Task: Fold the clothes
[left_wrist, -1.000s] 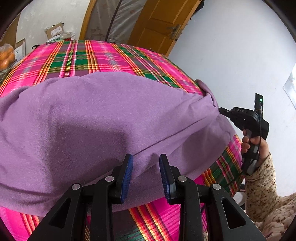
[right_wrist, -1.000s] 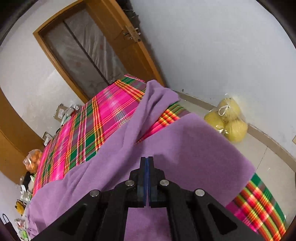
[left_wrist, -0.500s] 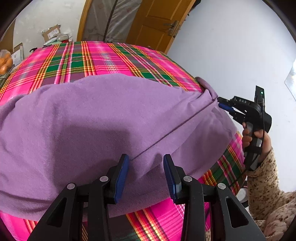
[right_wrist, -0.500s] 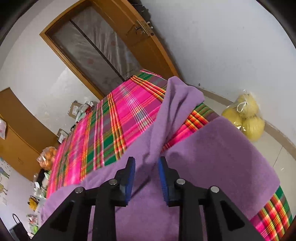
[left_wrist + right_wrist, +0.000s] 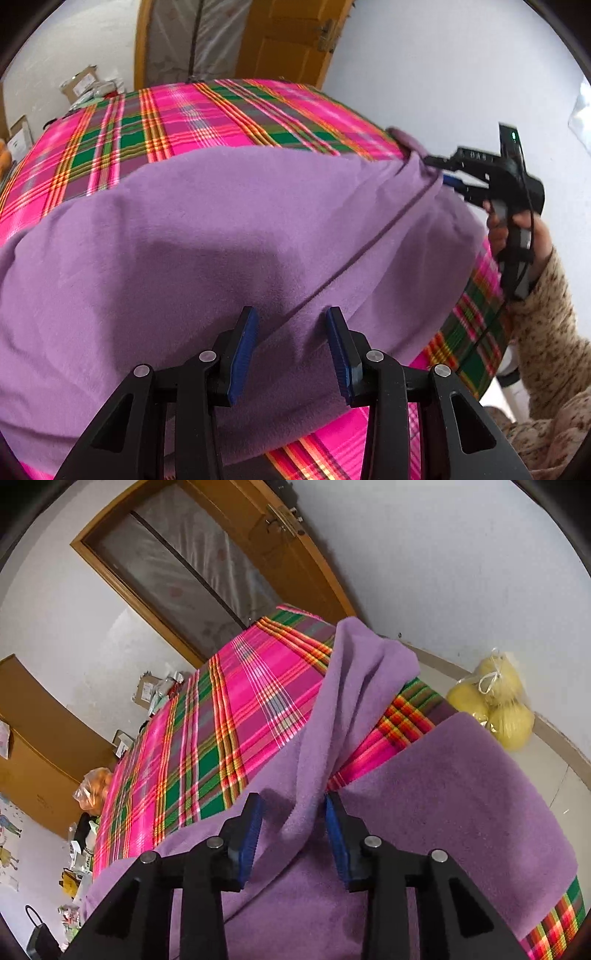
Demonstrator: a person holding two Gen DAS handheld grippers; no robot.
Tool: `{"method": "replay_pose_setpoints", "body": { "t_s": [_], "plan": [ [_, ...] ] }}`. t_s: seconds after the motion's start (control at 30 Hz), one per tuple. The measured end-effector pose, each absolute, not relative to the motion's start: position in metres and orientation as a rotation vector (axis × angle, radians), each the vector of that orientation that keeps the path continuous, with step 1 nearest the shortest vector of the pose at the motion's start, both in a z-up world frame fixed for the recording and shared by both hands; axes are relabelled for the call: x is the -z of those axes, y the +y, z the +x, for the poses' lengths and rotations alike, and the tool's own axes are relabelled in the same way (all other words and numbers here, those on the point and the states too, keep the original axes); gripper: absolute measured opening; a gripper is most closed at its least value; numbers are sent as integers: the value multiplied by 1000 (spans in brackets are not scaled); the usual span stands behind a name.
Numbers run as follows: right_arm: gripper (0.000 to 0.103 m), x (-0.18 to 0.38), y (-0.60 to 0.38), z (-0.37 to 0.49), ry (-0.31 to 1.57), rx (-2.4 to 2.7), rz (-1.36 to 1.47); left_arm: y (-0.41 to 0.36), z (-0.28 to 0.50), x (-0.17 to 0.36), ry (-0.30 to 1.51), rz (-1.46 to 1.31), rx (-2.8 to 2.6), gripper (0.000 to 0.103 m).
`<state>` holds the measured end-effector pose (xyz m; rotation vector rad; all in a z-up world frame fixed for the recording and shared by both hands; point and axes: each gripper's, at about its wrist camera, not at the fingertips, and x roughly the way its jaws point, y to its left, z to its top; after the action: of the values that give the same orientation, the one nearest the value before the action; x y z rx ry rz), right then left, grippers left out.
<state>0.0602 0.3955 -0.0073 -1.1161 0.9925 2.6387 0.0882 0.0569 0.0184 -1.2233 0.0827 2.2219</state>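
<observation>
Nearest in the left wrist view, the left tongs [image 5: 290,347] stand with their blue pads apart above the purple cloth [image 5: 192,240]; nothing is pinched between them, and a fold line in the cloth runs under the gap. Their jaws widened within the last second and then stopped. The cloth lies spread over a bench [image 5: 192,110] covered with a pink, green and yellow plaid cover, and its near edge hangs over the front of the bench. In the right wrist view, the right tongs [image 5: 293,834] also stand apart and have just been opening; a raised ridge of the purple cloth passes between the pads, brushing the right-hand pad but not squeezed. This ridge climbs away from the tongs to a loose bunched end [image 5: 369,653] lying on the plaid cover near the far corner of the bench. Seen from the left wrist, the right tongs sit at the right edge of the cloth, held by a hand [image 5: 517,229] in a speckled beige sleeve [image 5: 550,314]. Farther off, a clear bag of yellow fruit [image 5: 495,701] rests on the floor by the white wall, cardboard boxes [image 5: 147,690] lie beyond the bench, and a wooden door [image 5: 229,554] stands at the back.
</observation>
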Motion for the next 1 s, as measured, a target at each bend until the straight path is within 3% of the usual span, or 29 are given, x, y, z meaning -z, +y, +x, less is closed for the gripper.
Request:
{"method": "replay_pose_setpoints", "body": {
  "t_s": [0.07,0.27,0.4,0.47,0.53,0.63,1.0],
  "plan": [
    [34,9,397,59,994,-2628,-1120,59,89,-18,92,-1216,-2196,40],
    [11,12,397,56,963,-2608,-1114,67,100,-19,143,-1211,-2150,40],
    [3,11,396,56,946,-2616,-1094,69,106,-20,196,-1193,-2150,39],
    [3,7,394,57,925,-2637,-1076,69,106,-20,203,-1193,-2163,33],
    [3,0,392,59,899,-2662,-1045,67,104,-22,195,-1198,-2177,16],
    [3,-13,388,66,878,-2703,-966,64,101,-26,177,-1177,-2215,7],
    [3,-74,373,107,783,-2838,-690,48,119,-72,116,-967,-2319,5]
  ]
}}
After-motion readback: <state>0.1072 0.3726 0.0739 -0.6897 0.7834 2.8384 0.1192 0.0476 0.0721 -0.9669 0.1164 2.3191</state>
